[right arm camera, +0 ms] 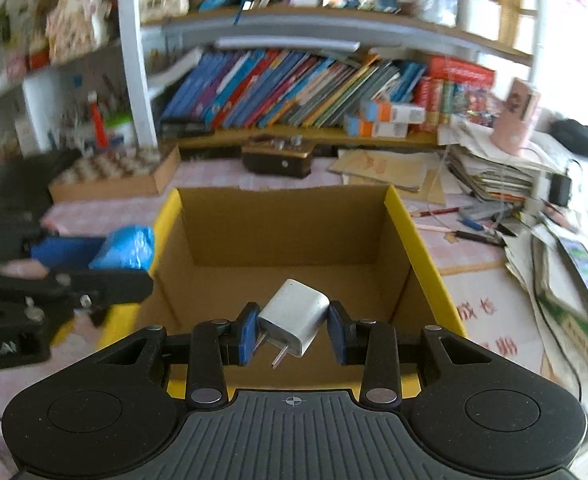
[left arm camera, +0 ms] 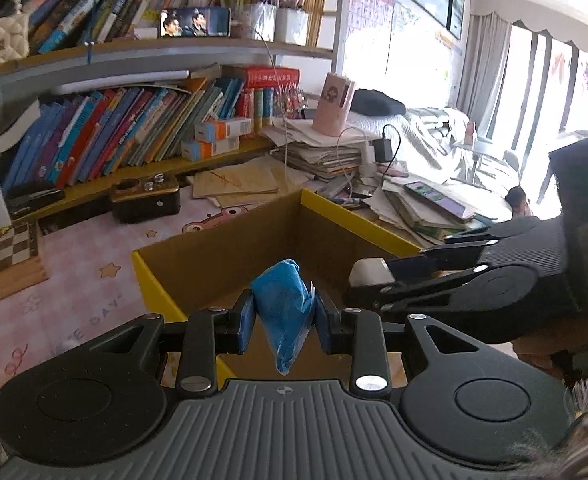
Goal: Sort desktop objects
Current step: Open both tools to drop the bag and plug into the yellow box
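Setting: cluttered study corner with a pink patterned surface (right arm camera: 489,292) below two bookshelves (left arm camera: 166,50) crammed with leaning children's books.
Box: an open cardboard box (right arm camera: 290,236) with yellow outer walls stands on the surface, flaps gone, brown inside, its floor bare where it shows.
Left hand-held gripper (left arm camera: 282,316): blue pads pressed tight on a crumpled blue plastic bag (left arm camera: 282,304), pinched at its middle; the bag bulges above the pads and hangs to a point below them.
Where the bag is: held in the air over the near left part of the box in the left view; in the right view it sits at the box's left wall.
Right hand-held gripper (right arm camera: 294,328): narrow, pads clamped on a white USB wall charger (right arm camera: 295,314), tilted, its two metal prongs pointing down towards the camera.
Where the charger is: held above the box's near edge, over the open inside.
Both tools: side by side, each reaching towards the box from the near side, the right one crossing the right edge of the left view.
Behind the box: a dark brown gold-trimmed case (left arm camera: 146,198), a checkered wooden board (right arm camera: 114,176) to the left, loose papers.
Right of the box: stacked papers and booklets (left arm camera: 325,152), a pink container (left arm camera: 333,106) on top, a black plug with cable (left arm camera: 383,148), pens (right arm camera: 473,228), a phone (left arm camera: 439,198) with a lit screen.
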Demonstrator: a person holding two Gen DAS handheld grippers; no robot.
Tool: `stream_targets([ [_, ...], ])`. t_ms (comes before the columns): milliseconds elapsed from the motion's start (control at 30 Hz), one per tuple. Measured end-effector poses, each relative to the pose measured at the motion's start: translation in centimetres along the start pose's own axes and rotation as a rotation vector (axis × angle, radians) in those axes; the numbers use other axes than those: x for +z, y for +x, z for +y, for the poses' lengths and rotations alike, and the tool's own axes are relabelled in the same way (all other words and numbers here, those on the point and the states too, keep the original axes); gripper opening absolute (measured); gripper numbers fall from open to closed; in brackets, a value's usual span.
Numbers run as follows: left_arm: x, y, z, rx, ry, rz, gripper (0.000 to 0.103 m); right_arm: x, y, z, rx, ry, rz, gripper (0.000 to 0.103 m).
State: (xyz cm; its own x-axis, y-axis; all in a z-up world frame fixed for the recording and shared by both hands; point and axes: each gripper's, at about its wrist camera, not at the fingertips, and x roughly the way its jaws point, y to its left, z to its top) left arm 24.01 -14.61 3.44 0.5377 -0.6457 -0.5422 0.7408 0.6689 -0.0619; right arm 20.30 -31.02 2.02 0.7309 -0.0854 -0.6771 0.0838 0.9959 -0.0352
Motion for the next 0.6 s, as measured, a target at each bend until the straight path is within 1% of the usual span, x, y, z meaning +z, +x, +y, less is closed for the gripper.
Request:
stream_targets([
  [100, 0.8, 2.3, 0.7, 0.015, 0.04, 0.01, 0.029, 1.0, 2.9, -0.4, 0.003, -0.052, 0.056, 0.036],
  [200, 1.3, 4.5, 1.3, 0.04, 0.075, 0.041, 0.029, 1.9, 5.7, -0.5, 0.003, -0.122, 0.112, 0.036],
  [400, 1.7, 8.9, 2.2, 0.045, 0.123, 0.171, 0.029, 3.3, 10.0, 0.3, 0.02, -0.28, 0.204, 0.036],
  [500, 1.6, 10.6, 2.6, 0.056, 0.139, 0.245, 0.029, 3.4, 11.8, 1.4, 0.025, -0.399, 0.255, 0.036],
  [567, 1.5, 11.4, 2.7, 0.061, 0.15, 0.277, 0.029, 3.5, 12.8, 2.0, 0.04, -0.452, 0.301, 0.036],
  [600, 1.4, 11.6, 2.6, 0.073, 0.177, 0.286, 0.029, 3.4, 13.2, 2.2, 0.043, -0.483, 0.315, 0.036],
])
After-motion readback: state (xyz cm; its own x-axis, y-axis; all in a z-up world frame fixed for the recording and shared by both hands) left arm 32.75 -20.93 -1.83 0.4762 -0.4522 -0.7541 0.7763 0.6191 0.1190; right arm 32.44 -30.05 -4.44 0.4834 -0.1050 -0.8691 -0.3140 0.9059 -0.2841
